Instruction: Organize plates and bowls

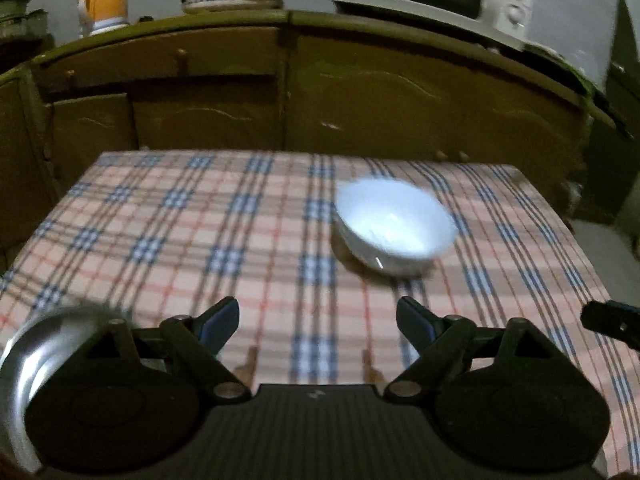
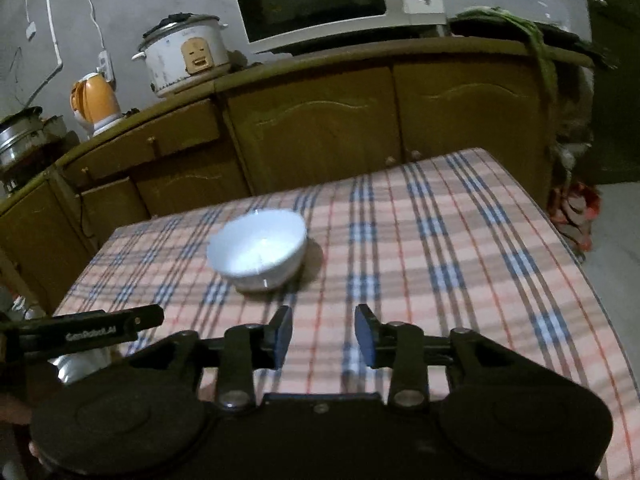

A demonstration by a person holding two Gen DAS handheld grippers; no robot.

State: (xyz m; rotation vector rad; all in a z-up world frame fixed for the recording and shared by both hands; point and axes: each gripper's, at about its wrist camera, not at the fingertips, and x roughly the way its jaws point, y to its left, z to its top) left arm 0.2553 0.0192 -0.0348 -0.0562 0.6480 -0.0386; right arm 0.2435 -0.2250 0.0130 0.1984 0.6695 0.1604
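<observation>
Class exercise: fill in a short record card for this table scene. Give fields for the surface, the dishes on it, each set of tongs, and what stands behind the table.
surface: table under a checked cloth
dish in the middle: white bowl, upright, apparently empty
dish at near left edge: metal bowl, partly hidden
left tongs: open wide, nothing between them
right tongs: open, nothing between them
behind the table: wooden cabinet bearing a microwave, rice cooker and orange kettle
</observation>
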